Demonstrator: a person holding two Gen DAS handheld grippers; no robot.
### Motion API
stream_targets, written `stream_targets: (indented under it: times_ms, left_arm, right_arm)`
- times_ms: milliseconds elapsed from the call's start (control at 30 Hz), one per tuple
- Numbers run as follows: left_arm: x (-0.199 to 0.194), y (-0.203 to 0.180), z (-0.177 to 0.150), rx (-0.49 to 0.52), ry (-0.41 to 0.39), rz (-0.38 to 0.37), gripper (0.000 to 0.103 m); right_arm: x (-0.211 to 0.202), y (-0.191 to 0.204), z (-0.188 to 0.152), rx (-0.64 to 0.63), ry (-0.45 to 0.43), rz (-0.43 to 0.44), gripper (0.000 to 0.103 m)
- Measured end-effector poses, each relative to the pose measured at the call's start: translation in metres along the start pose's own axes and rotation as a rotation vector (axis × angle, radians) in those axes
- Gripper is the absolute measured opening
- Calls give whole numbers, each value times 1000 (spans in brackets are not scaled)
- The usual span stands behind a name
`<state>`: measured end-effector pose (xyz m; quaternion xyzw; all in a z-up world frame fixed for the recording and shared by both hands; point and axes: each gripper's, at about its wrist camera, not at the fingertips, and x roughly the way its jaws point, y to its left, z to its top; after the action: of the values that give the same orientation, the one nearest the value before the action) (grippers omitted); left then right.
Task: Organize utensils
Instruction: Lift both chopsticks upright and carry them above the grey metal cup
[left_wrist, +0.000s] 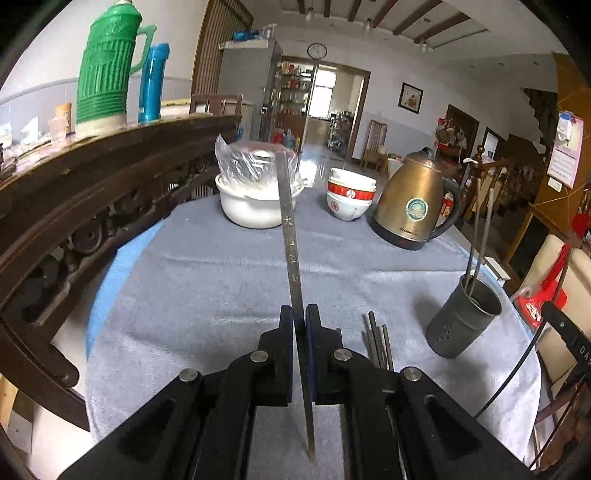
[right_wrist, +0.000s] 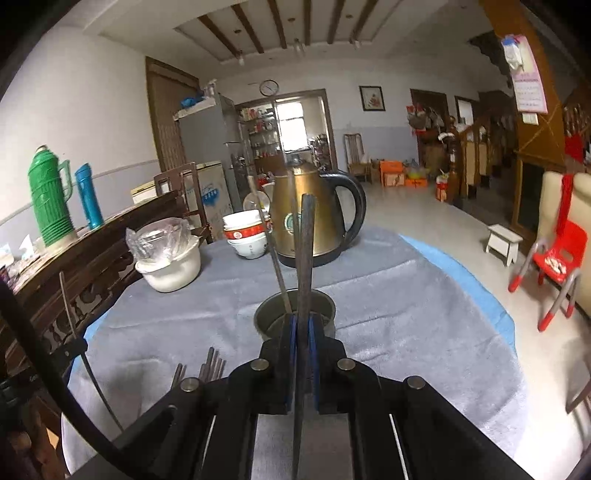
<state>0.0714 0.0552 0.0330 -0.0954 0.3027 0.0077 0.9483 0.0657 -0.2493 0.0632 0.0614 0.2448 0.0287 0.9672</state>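
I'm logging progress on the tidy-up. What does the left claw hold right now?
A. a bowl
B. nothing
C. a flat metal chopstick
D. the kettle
C: the left claw is shut on a flat metal chopstick that stands up between its pads, while the holder sits off to its right.

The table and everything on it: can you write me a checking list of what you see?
Surface: table under a grey cloth.
Job's things: metal holder with chopsticks in it; loose chopsticks lying beside it.
Clutter: kettle, stacked bowls, white pot.
Grippers: left gripper shut on a chopstick; right gripper shut on a chopstick near the holder.
Cables: black cable.
Surroundings: green thermos, red chair.
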Motion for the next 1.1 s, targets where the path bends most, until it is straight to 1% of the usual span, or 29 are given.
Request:
stream_targets:
  times_ms: [267,400,500,600,733,833,867,967,1100]
  left_arm:
    - [-26,7,-7,-16,-13,-24,7]
    - [-27,8,-8,-29,-9,-35,7]
    - [-27,8,-3,-42,-4,-50,6]
    - [-33,6,7,-51,-24,-72,6]
    - [-42,-1,31,-81,-63,-134,6]
    - [-49,-11,56,-112,-91,-211,6]
    - [-50,-17,66,-129,-98,-248,6]
    - [-48,-35,89,-166,-111,-329,6]
    - [-39,-64,113,-181,-145,-379,6]
  right_arm:
    - [-28,1,-8,-3,-7,21,7]
    - [-33,-2,-9,3,-6,18,8]
    - [-30,-7,-6,26,6,25,7]
    - [-33,-10,2,39,-14,25,7]
    - [-49,-17,25,67,-78,42,7]
    - [-61,-24,50,96,-140,59,7]
    - [-65,-27,59,107,-159,66,7]
    - [-70,-33,83,130,-215,75,7]
    - [-62,-36,108,146,-258,74,7]
